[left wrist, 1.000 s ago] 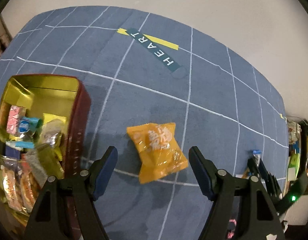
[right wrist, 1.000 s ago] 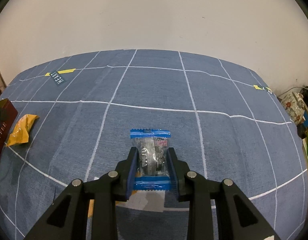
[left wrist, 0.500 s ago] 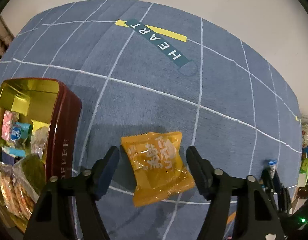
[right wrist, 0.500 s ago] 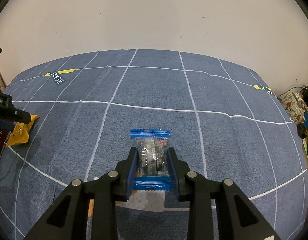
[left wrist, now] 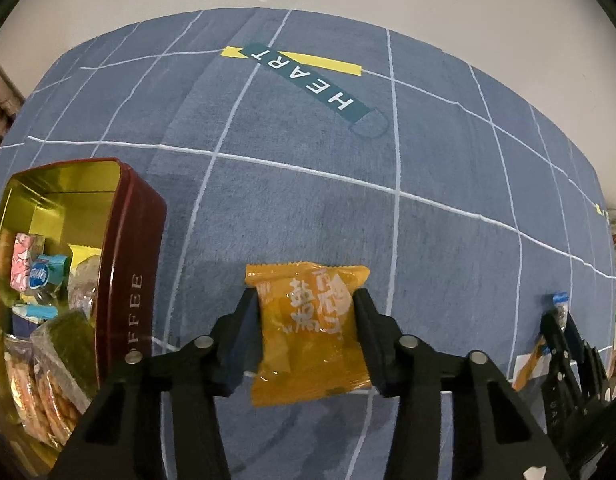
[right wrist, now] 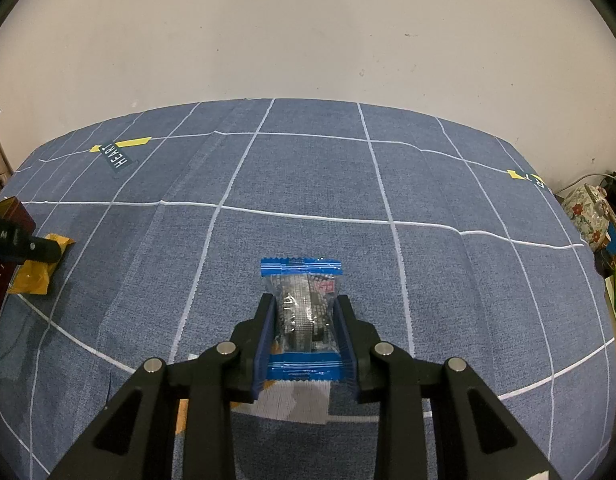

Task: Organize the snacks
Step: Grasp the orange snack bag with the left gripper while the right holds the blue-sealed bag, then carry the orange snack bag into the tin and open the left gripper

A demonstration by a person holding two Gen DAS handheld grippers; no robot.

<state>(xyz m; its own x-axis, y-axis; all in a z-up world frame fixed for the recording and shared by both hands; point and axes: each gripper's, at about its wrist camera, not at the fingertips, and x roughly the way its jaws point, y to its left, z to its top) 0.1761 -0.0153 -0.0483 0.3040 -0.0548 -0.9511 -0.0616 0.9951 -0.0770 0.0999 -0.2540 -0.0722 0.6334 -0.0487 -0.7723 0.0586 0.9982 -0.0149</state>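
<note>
My left gripper (left wrist: 306,300) is shut on an orange snack packet (left wrist: 308,332) that lies on the blue cloth; both fingers press its sides. A dark red tin (left wrist: 130,276) with a gold inside stands just left of it and holds several wrapped snacks. My right gripper (right wrist: 304,306) is shut on a clear snack packet with blue ends (right wrist: 302,308), low over the cloth. The right gripper also shows at the right edge of the left wrist view (left wrist: 560,320). The orange packet (right wrist: 36,268) and the left gripper show at the far left of the right wrist view.
The blue cloth (right wrist: 308,184) has white grid lines and a "HEART" label (left wrist: 308,80). A pale wall stands behind the table. More snack packets and a floral pot (right wrist: 588,212) sit off the table's right edge.
My left gripper moved forward over the orange packet and closed on it. The right gripper has not moved and still holds its packet.
</note>
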